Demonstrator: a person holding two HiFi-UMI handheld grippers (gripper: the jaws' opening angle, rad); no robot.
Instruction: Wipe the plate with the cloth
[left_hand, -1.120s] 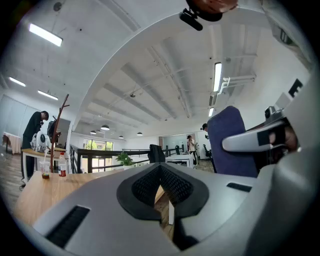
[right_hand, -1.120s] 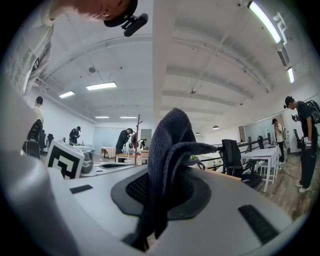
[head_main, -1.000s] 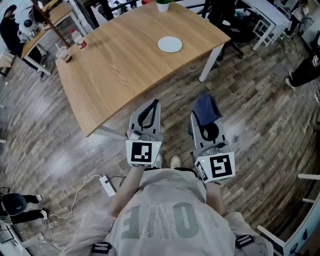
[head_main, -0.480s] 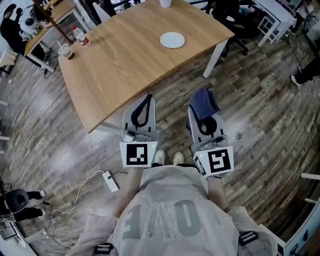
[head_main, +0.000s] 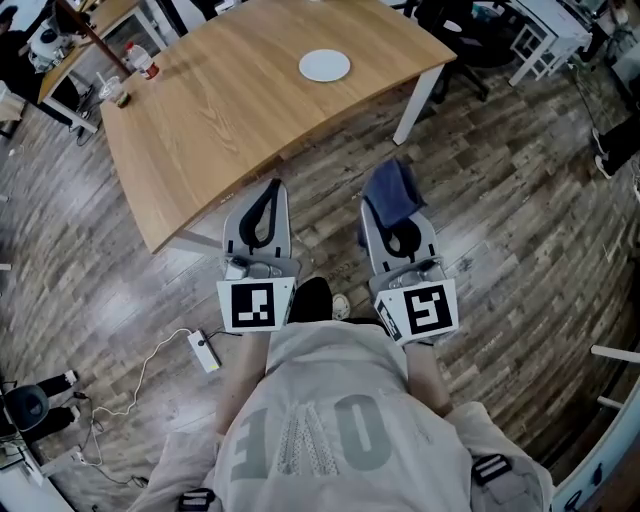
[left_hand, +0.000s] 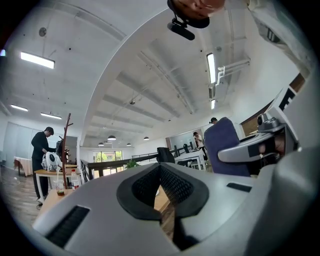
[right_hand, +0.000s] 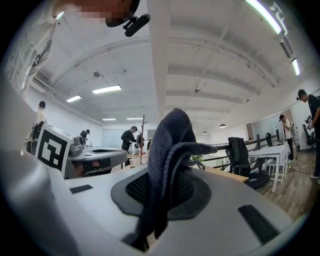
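Left tool (head_main: 269, 192): clenched, jaws pressed together with nothing between them; I hold it level just off the near edge of the worktop (head_main: 230, 110), over the wooden floor (head_main: 500, 230).
Right tool (head_main: 393, 205): grasping the cloth – jaws closed on it, held level beside the left tool, also over the floor and short of the worktop.
Cloth (right_hand: 170, 145): dark blue knit, bunched between my right tool's jaws, a fold standing up above them and the rest hanging down through the gap.
Plate (head_main: 325, 66): white, round, lying flat near the far right corner of the worktop – well apart from both tools and the cloth.
Far left corner of the worktop: a bottle (head_main: 140, 60) and a cup (head_main: 118, 95).
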